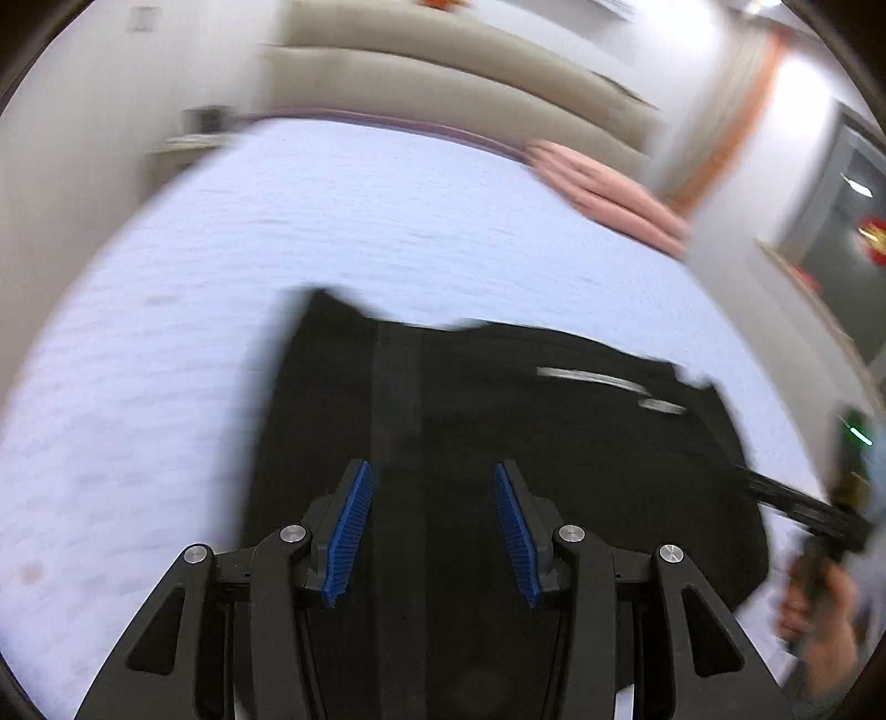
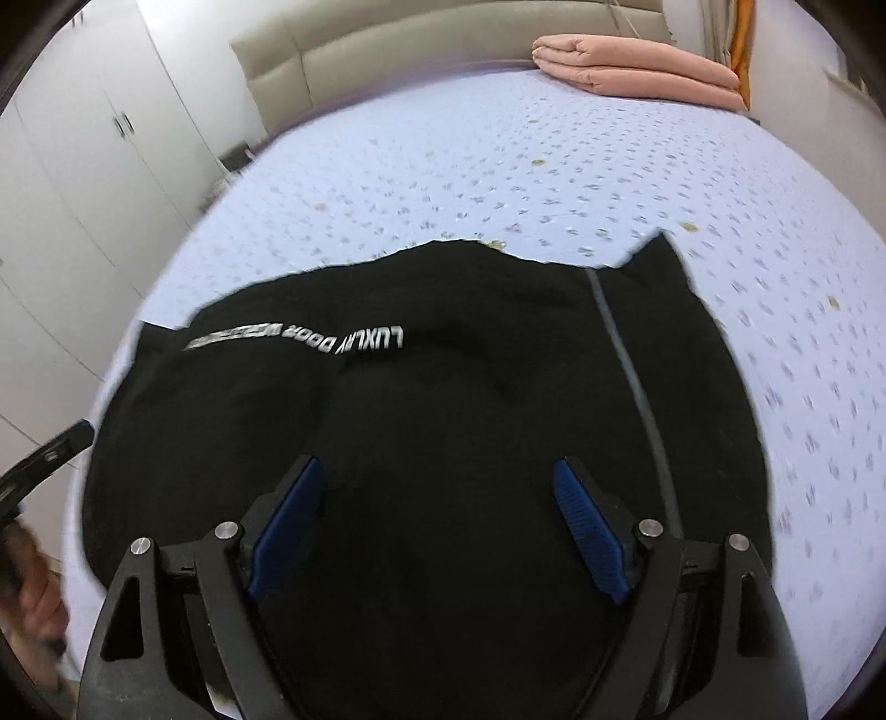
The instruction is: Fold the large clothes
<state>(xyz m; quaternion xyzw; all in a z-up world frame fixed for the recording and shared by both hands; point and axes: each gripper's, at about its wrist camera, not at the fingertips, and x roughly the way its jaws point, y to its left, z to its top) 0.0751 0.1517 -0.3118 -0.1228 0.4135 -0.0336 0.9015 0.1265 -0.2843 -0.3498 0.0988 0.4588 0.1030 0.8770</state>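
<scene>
The bed (image 2: 498, 166) in front of me carries a pale lilac sheet (image 2: 554, 183) with a small scattered print. A black garment (image 2: 443, 399) lies flat on the sheet at the near edge, with white lettering (image 2: 299, 339) toward its left side and a thin grey stripe (image 2: 637, 387) toward its right. A folded pink blanket (image 2: 637, 72) rests at the far right corner, well apart from the garment.

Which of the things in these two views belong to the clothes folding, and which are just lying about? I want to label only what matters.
Part of the job:
- black garment with white lettering, spread on the bed
- left gripper, open above it
- right gripper, open above it

Just lying about:
- folded pink blanket at the far corner
- lilac patterned bedsheet
- beige padded headboard
- white wardrobe
</scene>
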